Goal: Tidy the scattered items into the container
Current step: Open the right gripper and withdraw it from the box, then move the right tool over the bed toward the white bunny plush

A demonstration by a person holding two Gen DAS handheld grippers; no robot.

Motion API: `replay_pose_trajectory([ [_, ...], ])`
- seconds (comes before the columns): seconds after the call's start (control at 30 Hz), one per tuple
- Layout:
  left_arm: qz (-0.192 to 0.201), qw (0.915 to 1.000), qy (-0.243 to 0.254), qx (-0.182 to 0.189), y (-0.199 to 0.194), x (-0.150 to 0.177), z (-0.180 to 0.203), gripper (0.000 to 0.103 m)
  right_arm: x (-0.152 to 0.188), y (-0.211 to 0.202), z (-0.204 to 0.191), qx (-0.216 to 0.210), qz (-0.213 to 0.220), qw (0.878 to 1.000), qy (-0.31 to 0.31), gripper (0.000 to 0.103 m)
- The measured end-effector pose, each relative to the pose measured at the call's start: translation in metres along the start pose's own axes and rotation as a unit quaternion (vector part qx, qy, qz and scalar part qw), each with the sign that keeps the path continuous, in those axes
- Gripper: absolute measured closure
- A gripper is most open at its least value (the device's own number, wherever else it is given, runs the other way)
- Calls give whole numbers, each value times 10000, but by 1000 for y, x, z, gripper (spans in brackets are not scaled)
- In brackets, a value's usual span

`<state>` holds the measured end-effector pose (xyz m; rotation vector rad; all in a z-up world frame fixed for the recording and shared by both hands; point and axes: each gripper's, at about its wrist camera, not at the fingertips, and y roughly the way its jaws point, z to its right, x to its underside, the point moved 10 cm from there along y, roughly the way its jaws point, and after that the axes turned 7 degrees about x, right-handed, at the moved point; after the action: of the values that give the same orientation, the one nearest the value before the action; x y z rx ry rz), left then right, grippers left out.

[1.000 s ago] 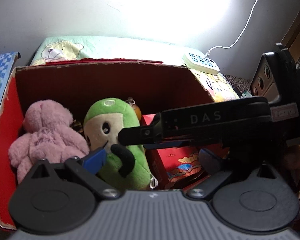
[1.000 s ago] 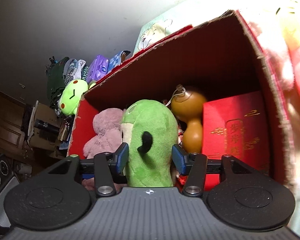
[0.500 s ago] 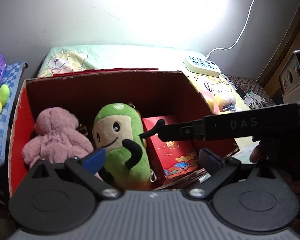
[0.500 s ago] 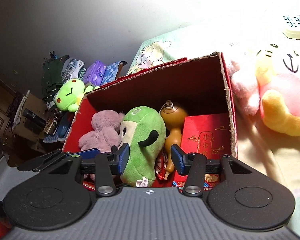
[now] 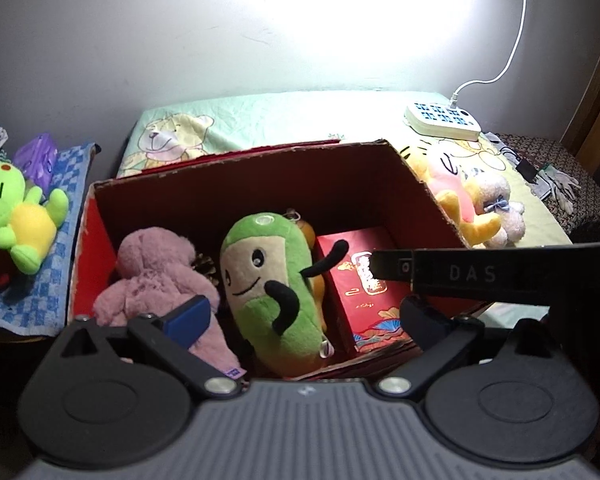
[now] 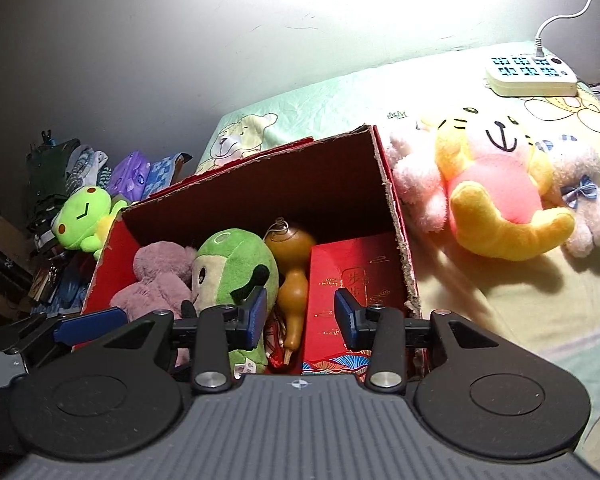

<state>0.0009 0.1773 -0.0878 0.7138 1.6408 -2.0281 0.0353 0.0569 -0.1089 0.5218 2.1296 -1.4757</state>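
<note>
the right gripper [image 6: 300, 316] hangs empty over the box's near edge, jaws closing on nothing. the left gripper [image 5: 304, 316] gapes wide, also empty. below both, the green plush [image 6: 236, 272] sits inside the red box [image 6: 396, 216].

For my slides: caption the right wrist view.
Empty right tongs, closing, above a red box holding plush toys; more plush lies outside.

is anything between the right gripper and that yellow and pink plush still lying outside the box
Nothing visible blocks it. The right gripper, empty with its jaws closing, hangs over the red box; the yellow and pink plush lies on the bed sheet beyond the box's side wall, with bare sheet between. Small pale plushes flank it.
</note>
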Motion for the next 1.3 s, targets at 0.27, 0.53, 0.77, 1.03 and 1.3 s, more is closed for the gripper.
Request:
replay_pose_trajectory([
  [0.27,-262,9979,-289,-524,11,1,-13,3,3,-6,6,318,234,9992,33,61],
  [0.53,-298,9953,-238,-895,18,0,-15,3,0,-3,17,537,354,9976,247,64],
  [0.77,-334,9933,-215,-1089,22,-1,-16,3,-2,-2,14,661,462,9967,71,63],
  [1.03,-424,9907,-321,-1251,20,4,-17,2,-2,-3,12,655,491,9966,-42,63],
  [1.3,-428,9878,-325,-1463,12,6,-16,2,-1,-10,14,632,561,9964,9,58],
])
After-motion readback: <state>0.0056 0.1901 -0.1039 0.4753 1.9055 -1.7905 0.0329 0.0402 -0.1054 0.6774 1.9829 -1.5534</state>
